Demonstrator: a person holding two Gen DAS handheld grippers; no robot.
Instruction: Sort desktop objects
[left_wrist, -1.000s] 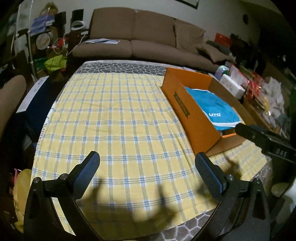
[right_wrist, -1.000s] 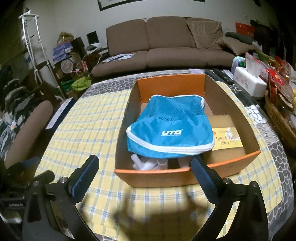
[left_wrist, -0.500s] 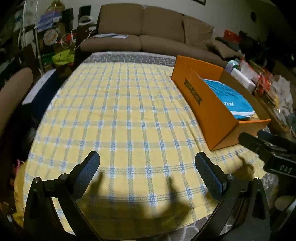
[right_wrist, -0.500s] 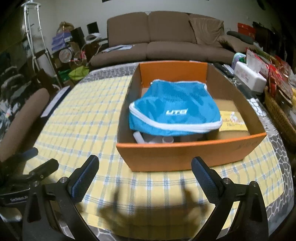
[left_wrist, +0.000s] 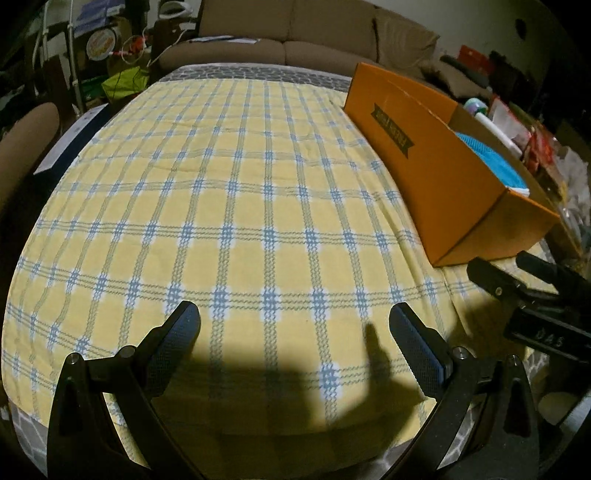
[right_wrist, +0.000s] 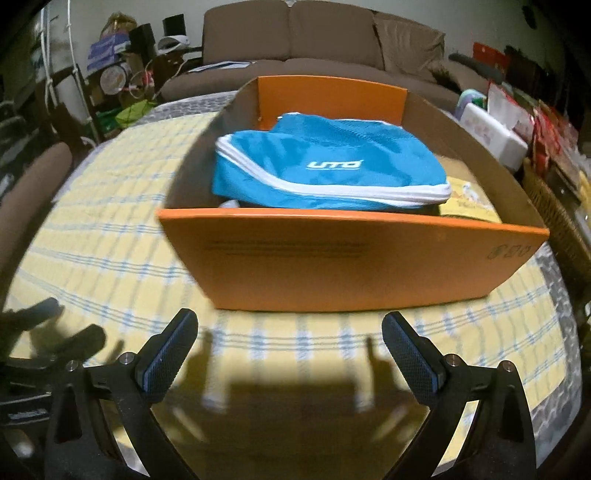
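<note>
Both grippers, the left gripper and the right gripper, have their fingers spread wide and empty above the checked cloth, so the step in hand looks like a reach into the orange box; I would bring the right one in over the near wall and down squarely onto the blue pouch lying inside on top. Only the right view shows the pouch whole and a yellow packet beside it, while the left view shows the box's long side, a sliver of blue, and open cloth with nothing loose on it.

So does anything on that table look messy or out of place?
Not really. The orange box sits upright on the checked cloth, with the blue pouch heaped over the other items inside. Both grippers are open and empty.
</note>
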